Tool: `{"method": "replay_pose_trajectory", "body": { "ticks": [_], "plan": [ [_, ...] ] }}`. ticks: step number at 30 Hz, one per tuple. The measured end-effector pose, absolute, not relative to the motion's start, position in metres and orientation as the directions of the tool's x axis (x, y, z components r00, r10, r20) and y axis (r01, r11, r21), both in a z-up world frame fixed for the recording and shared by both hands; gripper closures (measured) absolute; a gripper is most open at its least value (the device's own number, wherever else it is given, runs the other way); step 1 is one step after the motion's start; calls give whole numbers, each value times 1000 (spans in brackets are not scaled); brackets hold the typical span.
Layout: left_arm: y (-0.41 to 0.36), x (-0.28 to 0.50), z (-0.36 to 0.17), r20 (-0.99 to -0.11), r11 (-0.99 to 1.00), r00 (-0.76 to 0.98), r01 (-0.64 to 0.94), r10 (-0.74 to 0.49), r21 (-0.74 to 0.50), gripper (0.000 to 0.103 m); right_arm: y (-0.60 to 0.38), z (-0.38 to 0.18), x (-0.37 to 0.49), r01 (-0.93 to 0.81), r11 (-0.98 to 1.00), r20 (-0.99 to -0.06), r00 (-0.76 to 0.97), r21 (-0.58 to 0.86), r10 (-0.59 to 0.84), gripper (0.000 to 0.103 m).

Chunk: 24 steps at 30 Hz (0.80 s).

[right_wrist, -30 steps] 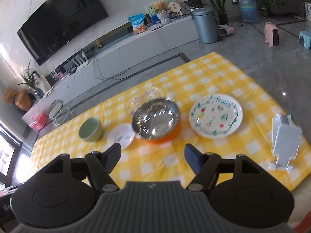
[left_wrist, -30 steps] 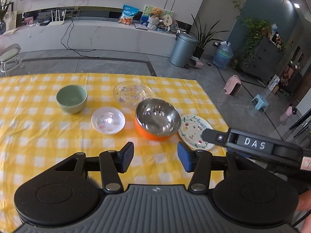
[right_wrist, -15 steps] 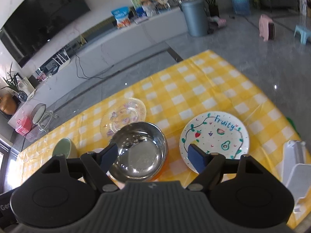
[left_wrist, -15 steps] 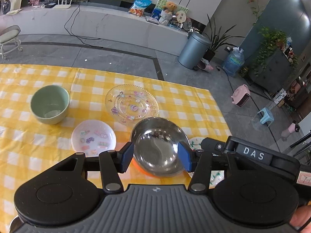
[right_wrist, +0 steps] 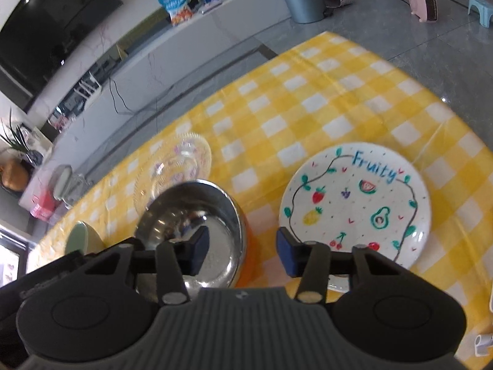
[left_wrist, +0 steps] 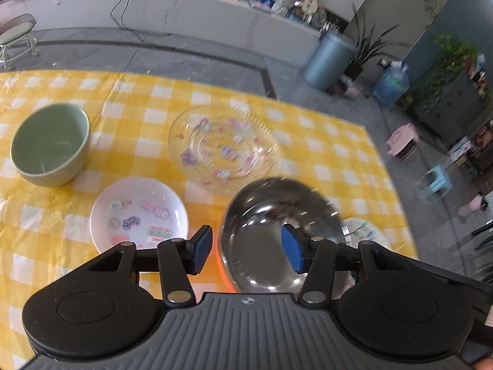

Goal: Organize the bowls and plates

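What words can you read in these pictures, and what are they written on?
"Fruity": blue letters on the white fruit plate on the yellow checked tablecloth.
Blue snack bag on the long counter: has print, too blurred to read.
Stickers in the small white dish: too small to read.
Raised lettering on the black gripper body at the lower left of the right wrist view: too dark to read.

Place: a home living room is showing around the yellow-and-white checked tablecloth [right_wrist: 323,98].
Beyond the cloth: a large black wall television [right_wrist: 46,27] is hanging above a long white low cabinet [left_wrist: 185,27].
Right of the cabinet: a grey metal bin [left_wrist: 328,60] and a leafy potted plant [left_wrist: 366,49] are standing.
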State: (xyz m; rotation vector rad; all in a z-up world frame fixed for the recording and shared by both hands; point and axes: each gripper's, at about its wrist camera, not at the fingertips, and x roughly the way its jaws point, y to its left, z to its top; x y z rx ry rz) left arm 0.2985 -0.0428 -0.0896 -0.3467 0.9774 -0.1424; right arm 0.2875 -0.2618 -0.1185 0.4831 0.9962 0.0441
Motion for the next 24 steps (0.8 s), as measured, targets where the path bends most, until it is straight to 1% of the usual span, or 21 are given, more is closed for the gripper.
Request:
{"method": "replay_pose_trajectory", "body": {
  "ticks": [1, 3, 5, 6, 8, 10, 12, 13, 17, 19, 24],
  "plan": [
    [-43, 300, -93, -792, 938, 550, -41, -267, -345, 44, -259, -122, 289, 178, 901, -802, 545, 396, 245, 58],
    [-44, 304, -101, -804, 943, 536, -44, -257, -331, 47, -255, -131, 291, 169, 910, -815, 527, 378, 240, 64],
    [-47, 306, -106, -819, 950, 520, -44, -242, -309, 53, -253, -140, 293, 169, 913, -828, 505, 372, 244, 67],
    [-48, 306, -108, -824, 953, 514, -41, -238, -301, 55, -253, -144, 294, 169, 913, -833, 495, 372, 248, 71],
    [-49, 308, -112, -834, 956, 501, -39, -232, -290, 61, -253, -149, 296, 169, 912, -839, 480, 374, 256, 71],
    [-51, 309, -114, -835, 957, 500, -43, -229, -288, 65, -251, -152, 297, 167, 908, -841, 470, 384, 268, 72],
    [-51, 310, -114, -835, 958, 503, -42, -225, -284, 67, -248, -154, 297, 161, 908, -842, 462, 387, 277, 78],
    [-52, 309, -114, -833, 960, 506, -36, -222, -278, 73, -247, -156, 298, 157, 908, -844, 457, 388, 281, 78],
    [-56, 309, -112, -839, 971, 510, -27, -191, -238, 85, -244, -159, 296, 149, 908, -843, 453, 393, 291, 83],
    [-55, 309, -112, -841, 973, 509, -28, -182, -228, 92, -243, -158, 296, 145, 911, -844, 455, 385, 284, 83],
    [-55, 303, -107, -844, 976, 507, -24, -176, -218, 92, -240, -156, 293, 151, 919, -855, 445, 363, 265, 86]
  ]
}}
